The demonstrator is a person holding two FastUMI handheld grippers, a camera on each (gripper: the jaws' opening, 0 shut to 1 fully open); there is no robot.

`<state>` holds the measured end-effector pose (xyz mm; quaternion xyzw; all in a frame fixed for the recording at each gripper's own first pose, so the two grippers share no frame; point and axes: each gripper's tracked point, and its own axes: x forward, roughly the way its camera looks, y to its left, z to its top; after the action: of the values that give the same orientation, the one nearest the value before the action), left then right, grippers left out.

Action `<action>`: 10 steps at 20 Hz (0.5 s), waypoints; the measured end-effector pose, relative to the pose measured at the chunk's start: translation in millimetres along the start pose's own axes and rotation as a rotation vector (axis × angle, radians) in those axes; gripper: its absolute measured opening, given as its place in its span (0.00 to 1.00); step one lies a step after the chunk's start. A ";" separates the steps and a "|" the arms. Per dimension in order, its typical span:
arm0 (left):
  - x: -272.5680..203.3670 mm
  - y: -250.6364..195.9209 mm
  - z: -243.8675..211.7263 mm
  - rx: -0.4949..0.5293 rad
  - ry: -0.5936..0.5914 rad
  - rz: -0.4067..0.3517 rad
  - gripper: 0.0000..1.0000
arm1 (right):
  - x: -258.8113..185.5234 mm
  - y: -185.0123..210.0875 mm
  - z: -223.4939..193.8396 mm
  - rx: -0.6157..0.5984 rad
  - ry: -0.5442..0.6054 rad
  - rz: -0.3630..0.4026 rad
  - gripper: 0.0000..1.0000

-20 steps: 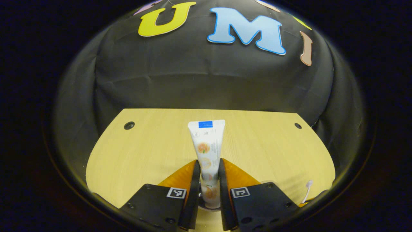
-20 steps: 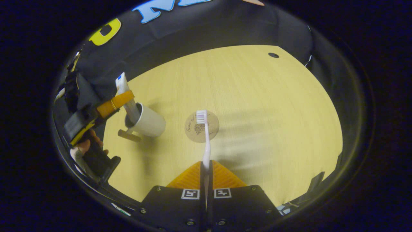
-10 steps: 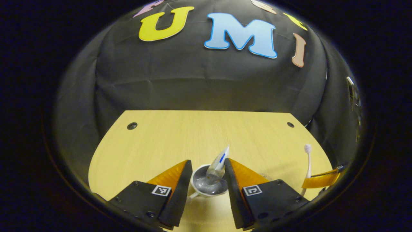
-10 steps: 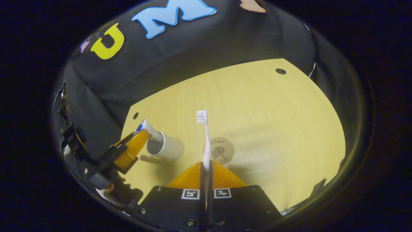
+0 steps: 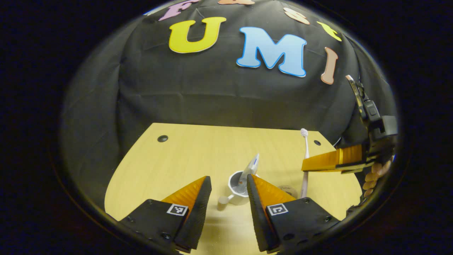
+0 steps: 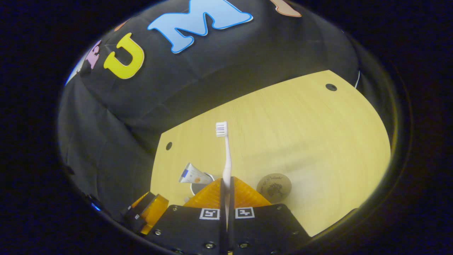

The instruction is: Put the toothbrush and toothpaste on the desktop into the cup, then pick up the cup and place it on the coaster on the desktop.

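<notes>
Toothpaste in cup; right claw grips toothbrush.

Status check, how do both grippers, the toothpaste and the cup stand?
Left gripper open, empty. Right gripper shut on toothbrush. Toothpaste in cup; coaster bare. Nothing in the way.

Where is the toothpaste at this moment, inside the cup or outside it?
Inside: the toothpaste leans in the cup, its flat end above the rim.
</notes>
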<state>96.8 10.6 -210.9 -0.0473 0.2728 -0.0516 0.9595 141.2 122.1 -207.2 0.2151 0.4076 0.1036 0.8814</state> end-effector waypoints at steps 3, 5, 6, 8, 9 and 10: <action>-31.2 42.0 -0.4 -0.026 -0.013 0.079 0.69 | 22.1 16.8 14.3 0.033 -0.042 0.008 0.01; -51.8 71.9 -5.0 -0.041 -0.016 0.140 0.68 | 37.2 26.1 19.1 0.041 -0.059 0.009 0.01; -64.8 83.3 -6.2 -0.054 -0.016 0.167 0.68 | 45.7 32.8 17.7 0.046 -0.067 0.014 0.01; -79.9 104.6 -8.9 -0.080 -0.014 0.206 0.66 | 60.5 36.0 15.0 0.042 -0.081 0.000 0.01; -84.0 114.8 -10.3 -0.087 -0.013 0.225 0.67 | 66.1 35.5 13.1 0.033 -0.091 -0.014 0.02; -82.4 123.5 -10.9 -0.092 -0.011 0.241 0.68 | 71.9 35.6 11.7 0.026 -0.102 -0.021 0.01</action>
<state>30.3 142.5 -192.1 -0.0583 0.2732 0.0766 0.9571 196.4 175.9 -232.4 0.2271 0.3655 0.0777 0.8993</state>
